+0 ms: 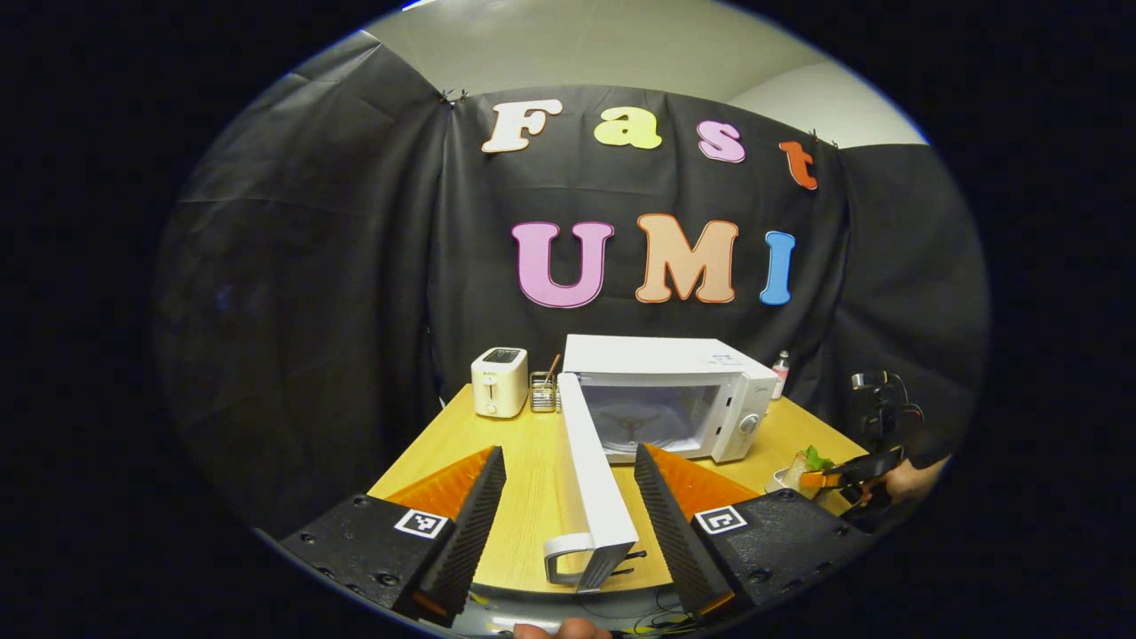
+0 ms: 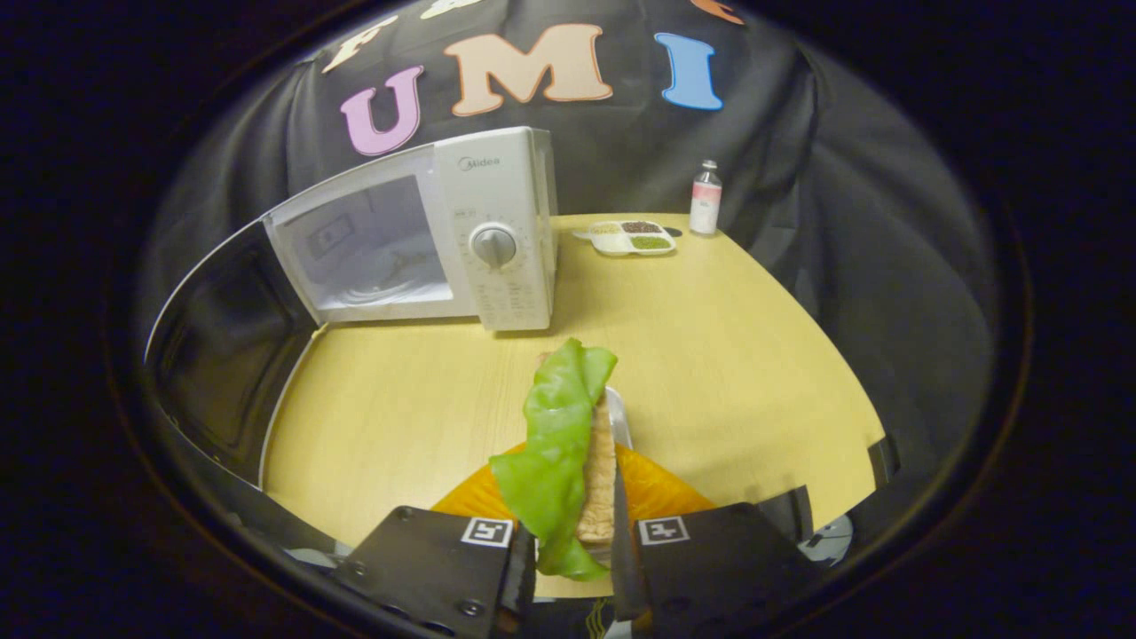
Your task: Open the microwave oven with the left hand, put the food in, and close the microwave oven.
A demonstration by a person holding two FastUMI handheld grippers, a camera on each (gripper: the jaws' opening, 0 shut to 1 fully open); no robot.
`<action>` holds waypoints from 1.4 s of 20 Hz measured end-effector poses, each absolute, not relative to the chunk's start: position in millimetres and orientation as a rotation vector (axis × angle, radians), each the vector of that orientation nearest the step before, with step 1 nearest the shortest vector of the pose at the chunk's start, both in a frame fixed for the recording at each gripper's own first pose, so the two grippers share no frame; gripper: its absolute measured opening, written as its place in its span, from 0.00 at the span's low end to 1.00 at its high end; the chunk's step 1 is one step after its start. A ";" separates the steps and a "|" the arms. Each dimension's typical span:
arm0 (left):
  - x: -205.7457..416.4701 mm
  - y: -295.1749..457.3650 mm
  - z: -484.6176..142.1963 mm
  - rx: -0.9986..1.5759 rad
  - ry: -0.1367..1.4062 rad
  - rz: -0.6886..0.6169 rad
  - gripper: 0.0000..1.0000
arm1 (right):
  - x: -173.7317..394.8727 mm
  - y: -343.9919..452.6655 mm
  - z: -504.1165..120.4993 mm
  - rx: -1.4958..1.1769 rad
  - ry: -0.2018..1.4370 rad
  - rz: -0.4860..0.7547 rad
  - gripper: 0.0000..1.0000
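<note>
Bench (image 2: 728, 355) carrying microwave (image 1: 674, 390), door (image 1: 590, 479) swung fully open toward left claw (image 1: 568, 524), spread wide, gripping nothing, door edge and handle (image 1: 568, 555) between its fingers. Right claw (image 2: 572, 541) clamped on food (image 2: 568, 444), a lettuce-topped sandwich held off the bench, well short of the cavity. Opening done; loading in hand. Next: carry food left into the cavity, clear of the door, then release.

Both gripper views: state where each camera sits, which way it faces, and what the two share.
Left gripper view: rides the left gripper, facing the white microwave oven past its swung-open door; own spread fingers below.
Right gripper view: rides the right gripper, facing the oven's front from the right; own fingers clamp a green-leafed sandwich.
Shared: oven, open door, yellow wooden table, small clear bottle.
</note>
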State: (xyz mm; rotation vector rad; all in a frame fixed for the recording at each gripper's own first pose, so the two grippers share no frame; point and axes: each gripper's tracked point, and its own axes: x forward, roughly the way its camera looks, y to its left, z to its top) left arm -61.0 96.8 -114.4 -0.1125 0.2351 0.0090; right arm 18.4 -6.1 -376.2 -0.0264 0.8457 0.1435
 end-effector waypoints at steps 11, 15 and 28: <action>-55.9 113.5 -121.6 -0.159 0.240 0.054 0.84 | 31.3 -1.6 -325.8 0.088 0.747 0.121 0.32; -55.7 126.4 -134.6 -0.177 0.276 0.102 0.84 | 35.4 35.5 -317.8 0.278 0.768 0.157 0.32; -70.3 137.9 -150.7 -0.199 0.326 0.133 0.87 | 96.8 222.3 -308.1 0.982 0.830 0.175 0.32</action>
